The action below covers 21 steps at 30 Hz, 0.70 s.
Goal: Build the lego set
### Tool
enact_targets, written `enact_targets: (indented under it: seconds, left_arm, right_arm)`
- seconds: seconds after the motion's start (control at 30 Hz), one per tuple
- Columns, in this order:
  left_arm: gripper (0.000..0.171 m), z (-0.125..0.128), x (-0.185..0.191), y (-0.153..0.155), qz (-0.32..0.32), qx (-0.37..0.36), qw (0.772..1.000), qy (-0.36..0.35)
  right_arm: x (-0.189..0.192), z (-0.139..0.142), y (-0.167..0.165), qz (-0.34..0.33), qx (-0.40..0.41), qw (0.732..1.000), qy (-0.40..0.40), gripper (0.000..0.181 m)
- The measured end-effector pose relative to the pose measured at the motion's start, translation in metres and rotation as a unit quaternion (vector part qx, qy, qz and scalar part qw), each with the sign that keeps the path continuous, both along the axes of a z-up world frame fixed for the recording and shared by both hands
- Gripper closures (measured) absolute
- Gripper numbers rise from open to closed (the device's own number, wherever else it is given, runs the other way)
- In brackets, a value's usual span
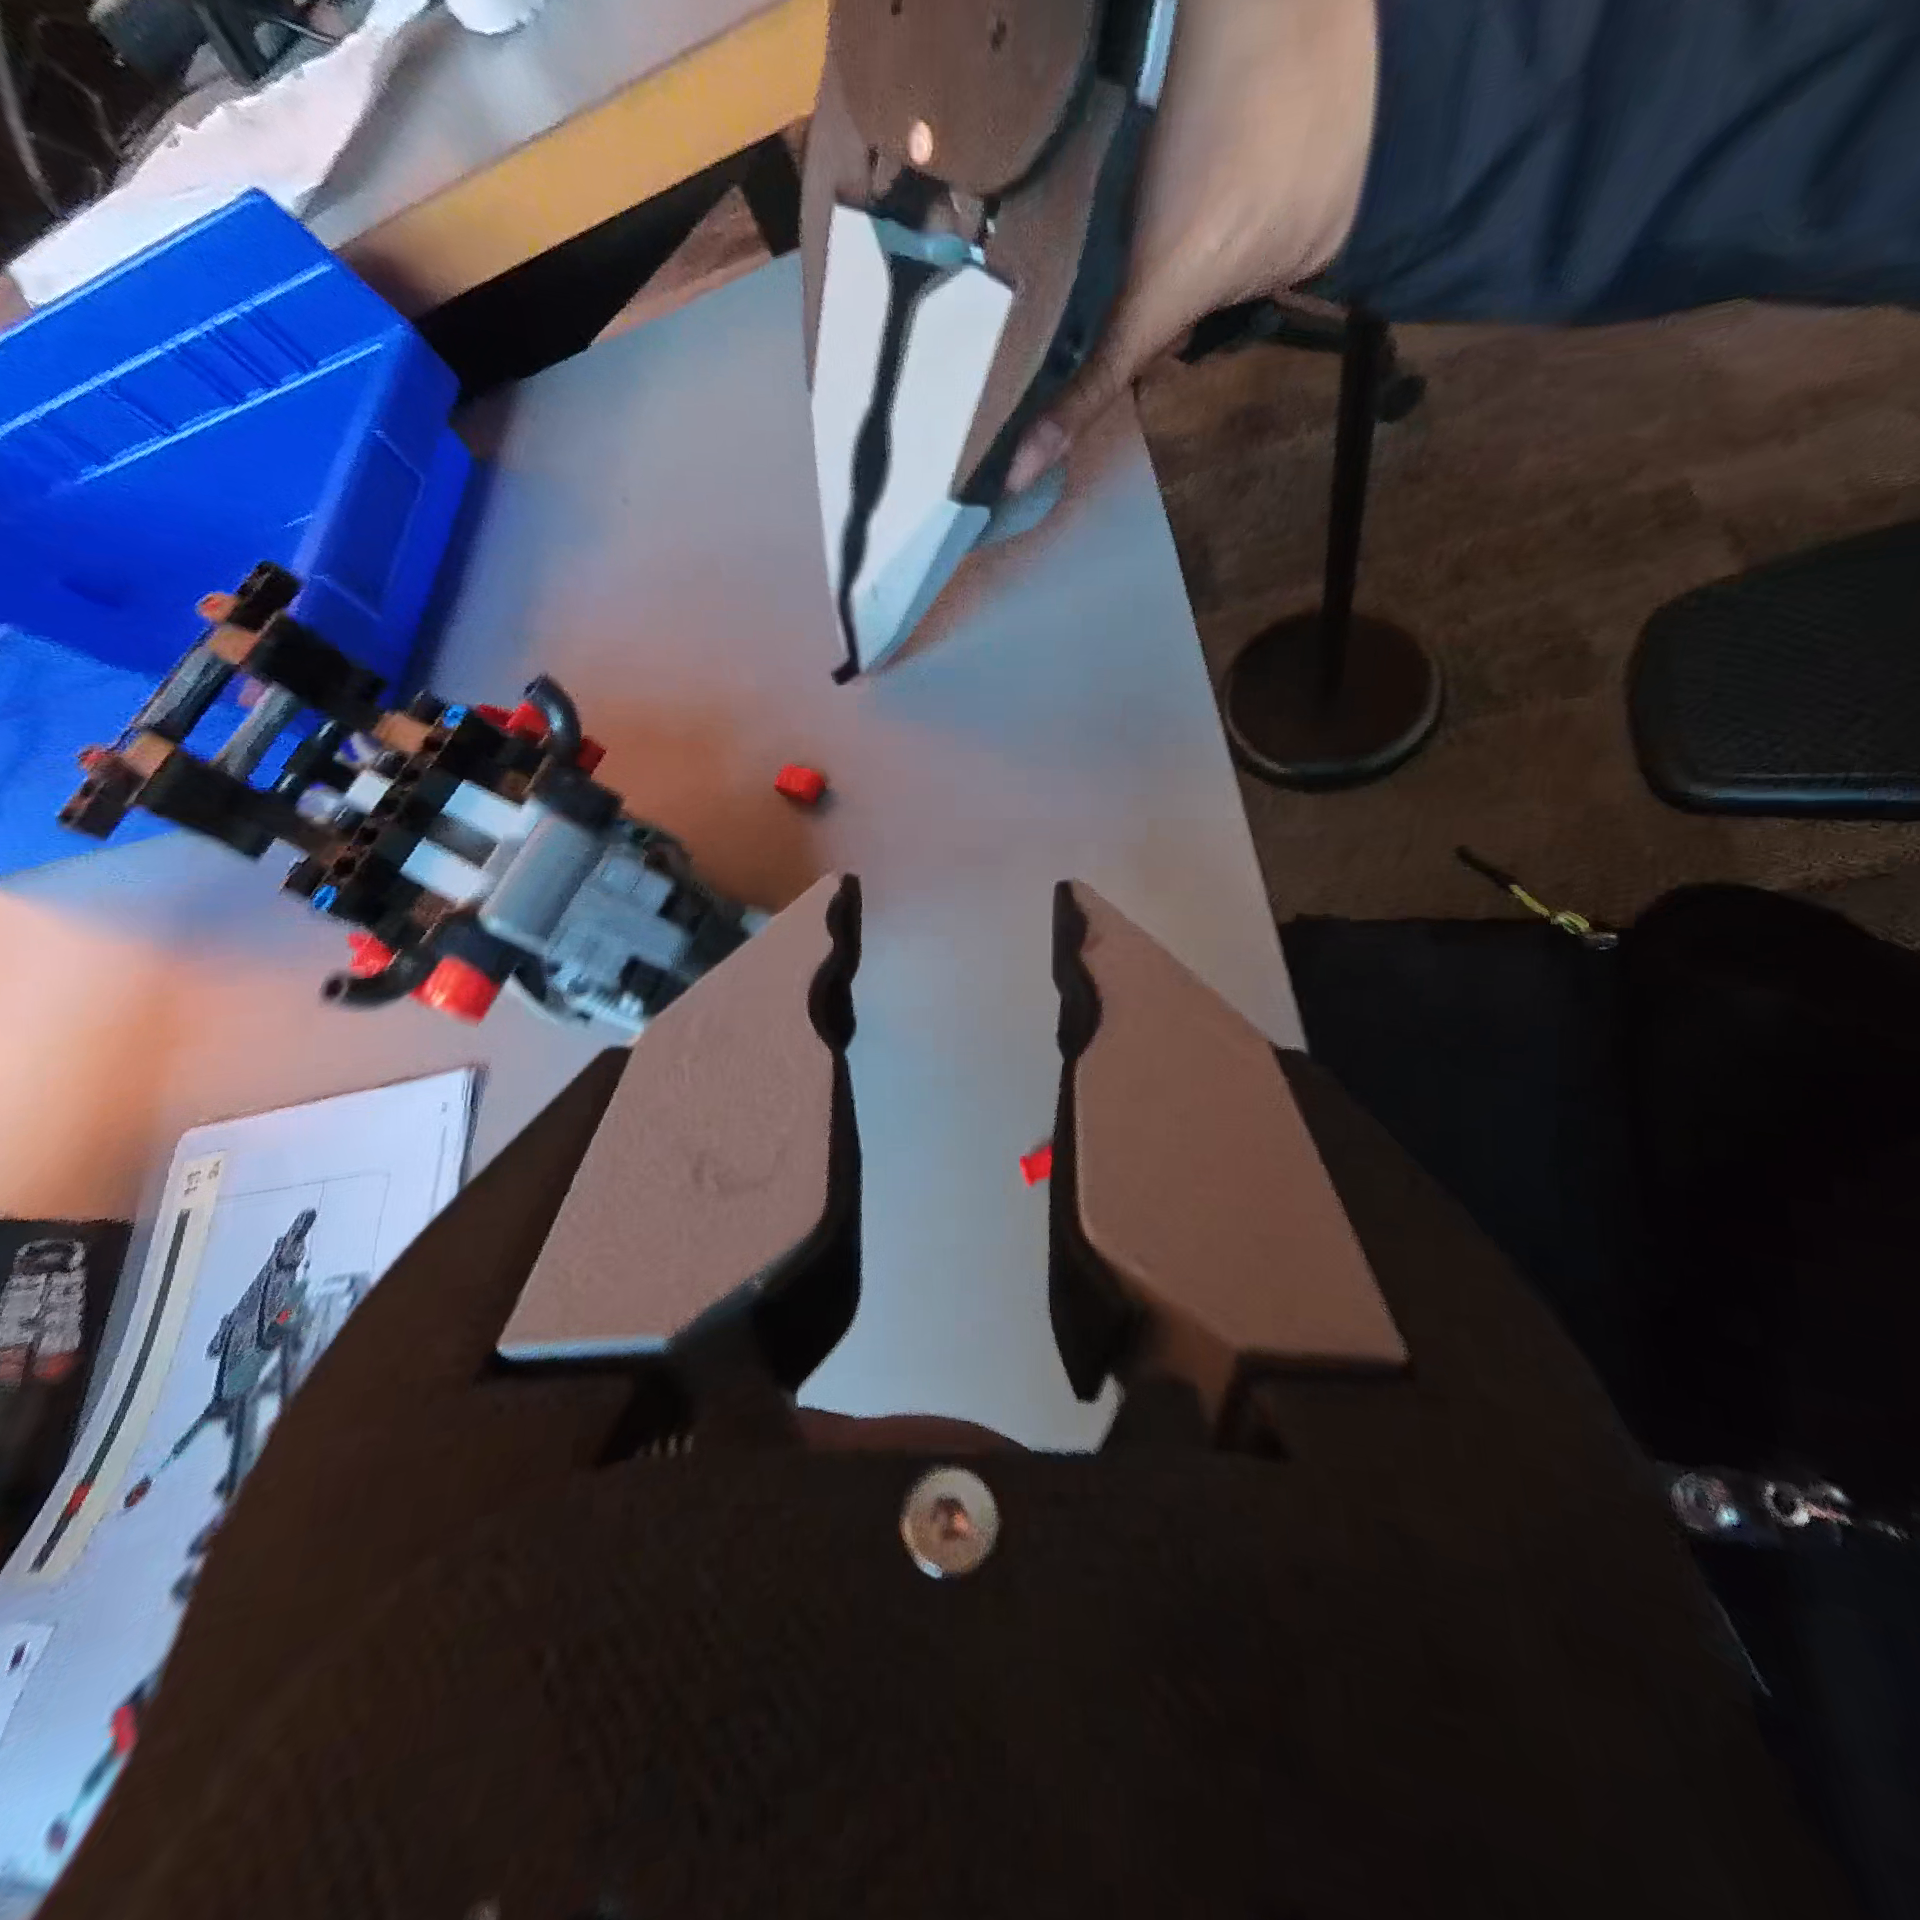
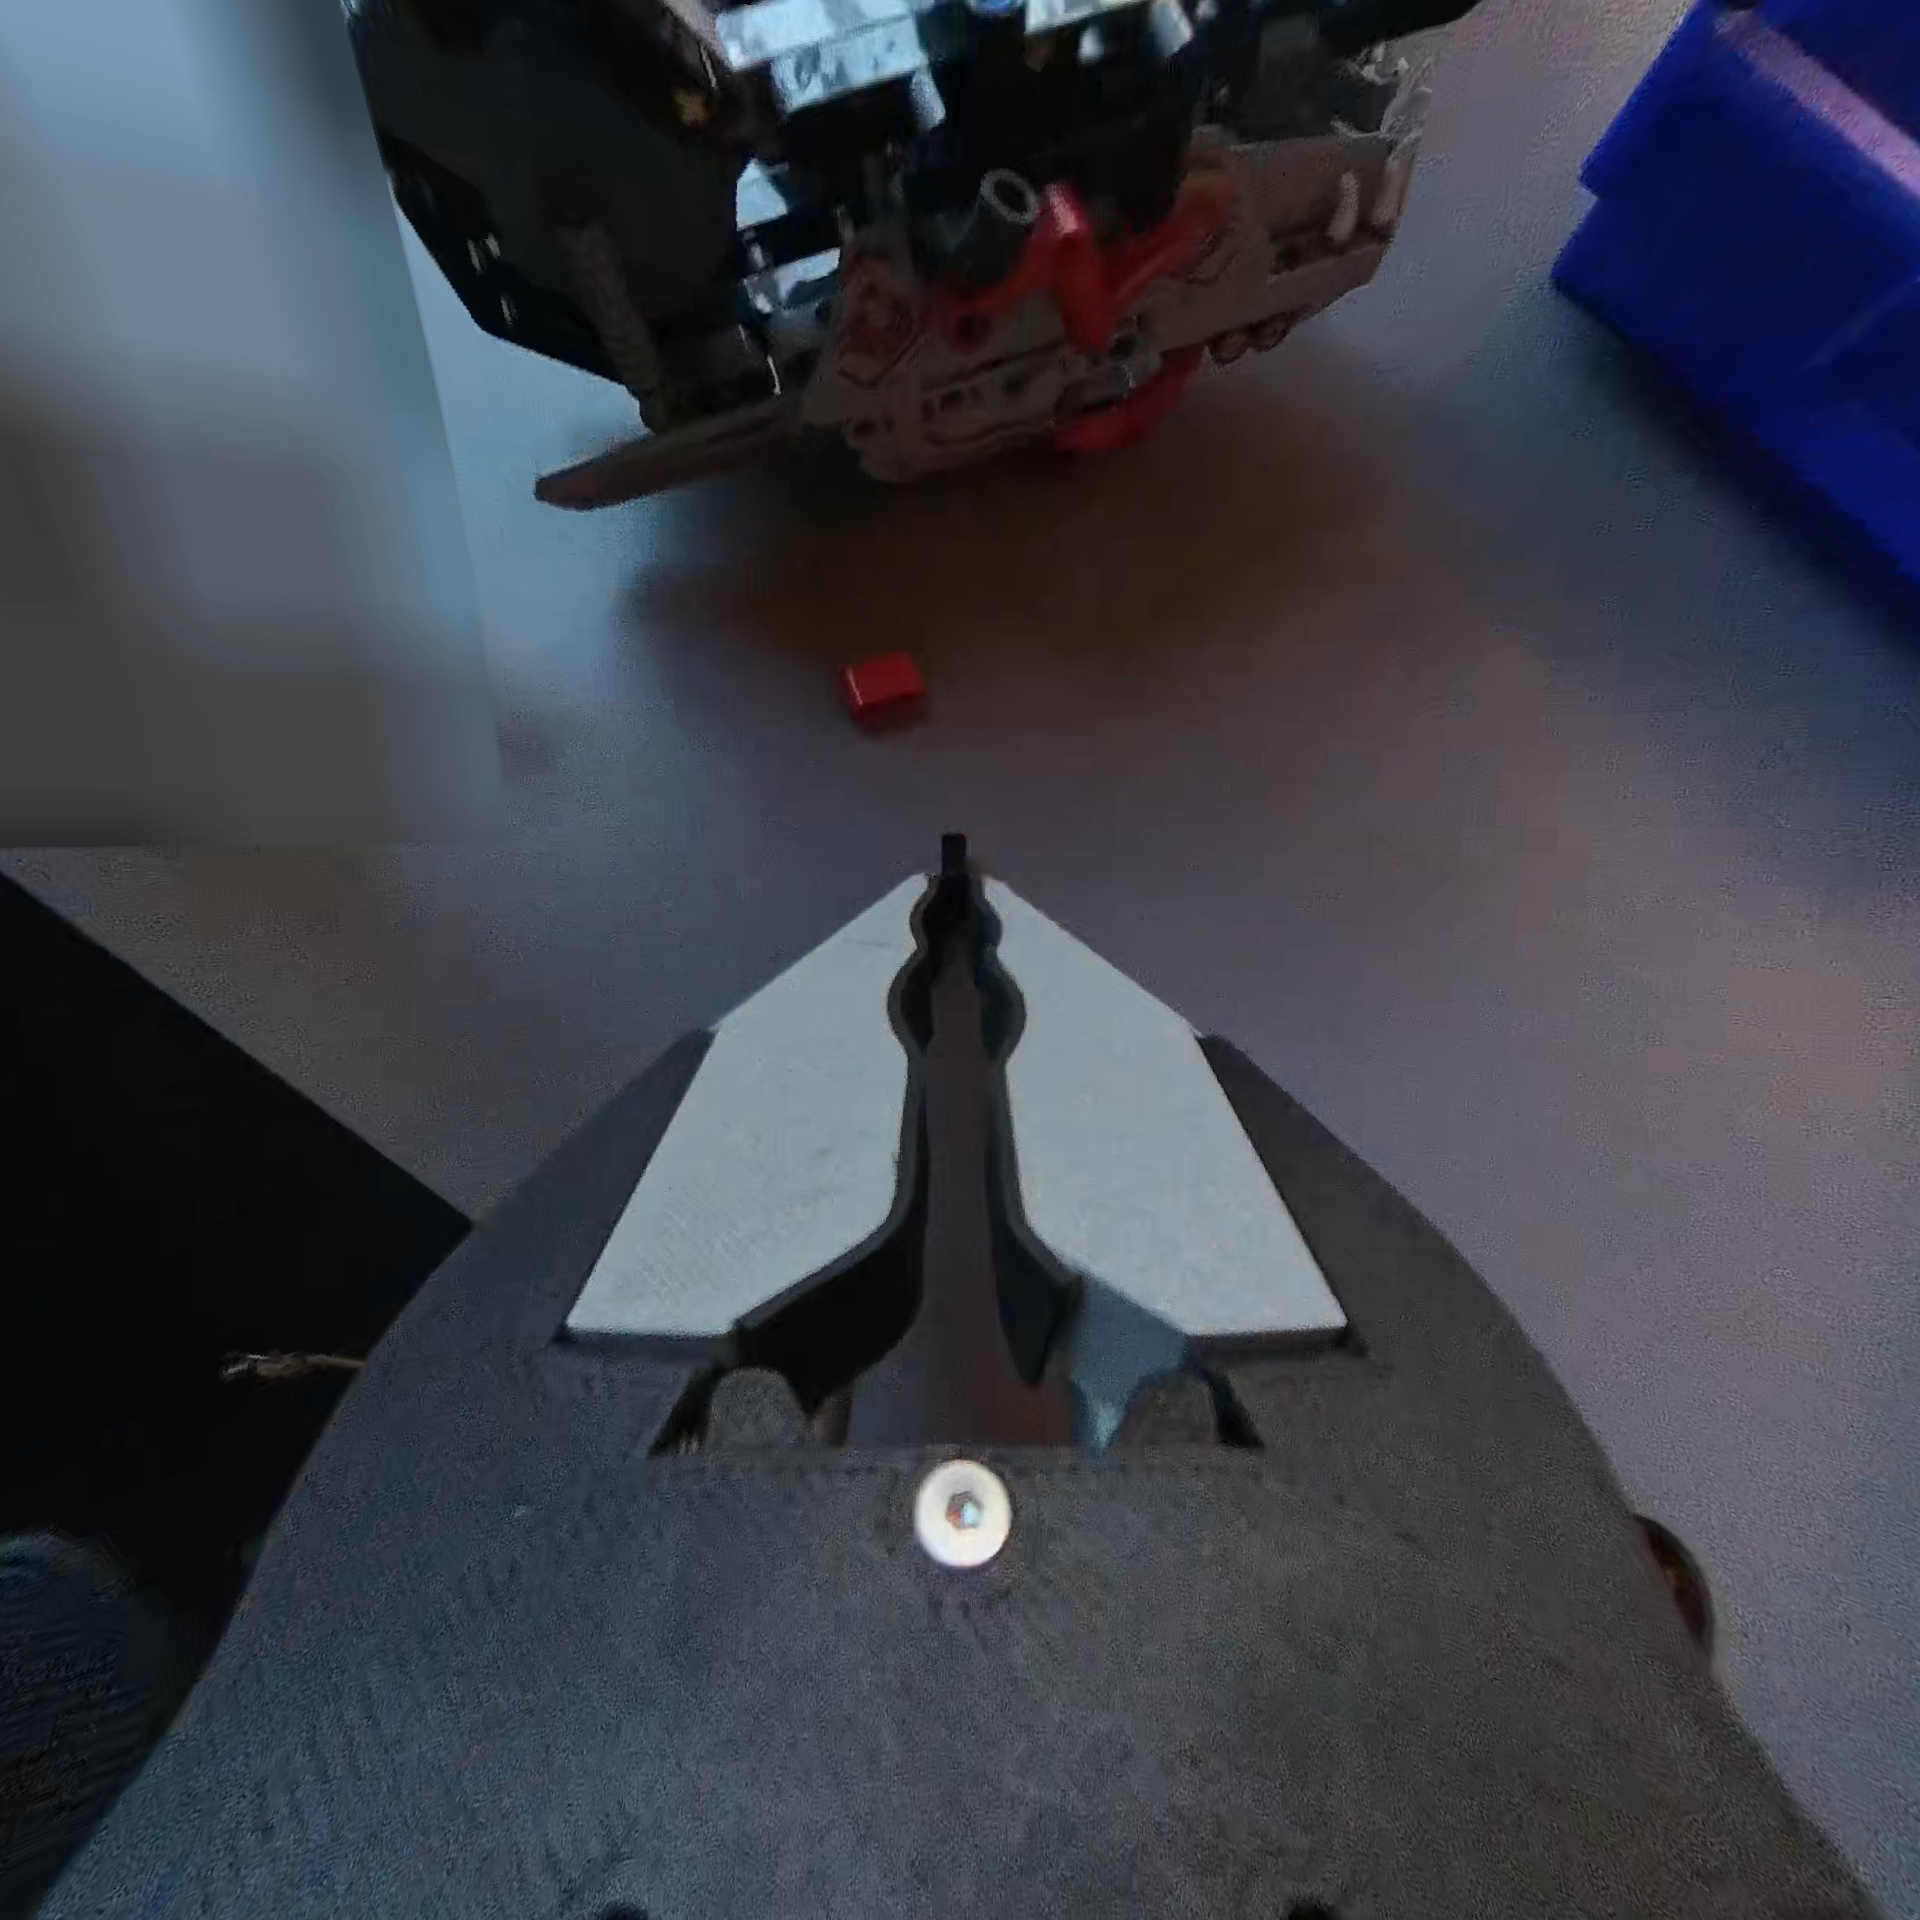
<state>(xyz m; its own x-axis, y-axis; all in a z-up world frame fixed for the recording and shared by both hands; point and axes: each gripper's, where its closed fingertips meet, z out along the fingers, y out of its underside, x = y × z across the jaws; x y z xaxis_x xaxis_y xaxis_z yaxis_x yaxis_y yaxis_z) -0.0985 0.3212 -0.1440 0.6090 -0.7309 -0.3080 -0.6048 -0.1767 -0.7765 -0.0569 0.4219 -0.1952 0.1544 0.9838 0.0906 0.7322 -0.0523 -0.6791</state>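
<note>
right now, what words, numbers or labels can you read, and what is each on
None quoted; nothing reads clearly.
Instruction booklet: small print at its page corner, blurred.
Dark leaflet beside it: markings too blurred.
Lego model, blue bin, red brick, left tongs, right tongs and the black piece they pinch: no writing seen.
</note>
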Motion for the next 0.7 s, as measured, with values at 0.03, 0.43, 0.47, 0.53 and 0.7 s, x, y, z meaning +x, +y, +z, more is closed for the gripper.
enact_targets:
  seconds: [0.03, 0.43, 0.47, 0.53, 0.7]
  left_arm:
    - [0.138, 0.001, -0.006, -0.004, 0.005, 0.004, 1.0, -0.003]
    - [0.144, -0.01, -0.064, -0.028, 0.066, -0.009, 0.996, -0.053]
    - [0.144, -0.011, -0.066, -0.029, 0.066, -0.012, 0.996, -0.056]
    - [0.144, -0.012, -0.068, -0.031, 0.067, -0.016, 0.996, -0.064]
    - [0.144, -0.012, -0.072, -0.034, 0.067, -0.021, 0.994, -0.079]
  right_arm:
    - [-0.001, -0.002, 0.0, 0.011, 0.011, 1.0, -0.006, 0.181]
    - [-0.001, -0.001, -0.005, 0.07, -0.014, 0.997, -0.017, 0.17]
    - [-0.002, 0.003, -0.004, 0.071, -0.003, 0.997, -0.013, 0.17]
    - [-0.005, 0.002, -0.011, 0.078, -0.028, 0.996, -0.011, 0.165]
    - [-0.003, -0.003, -0.009, 0.081, -0.051, 0.995, -0.024, 0.155]
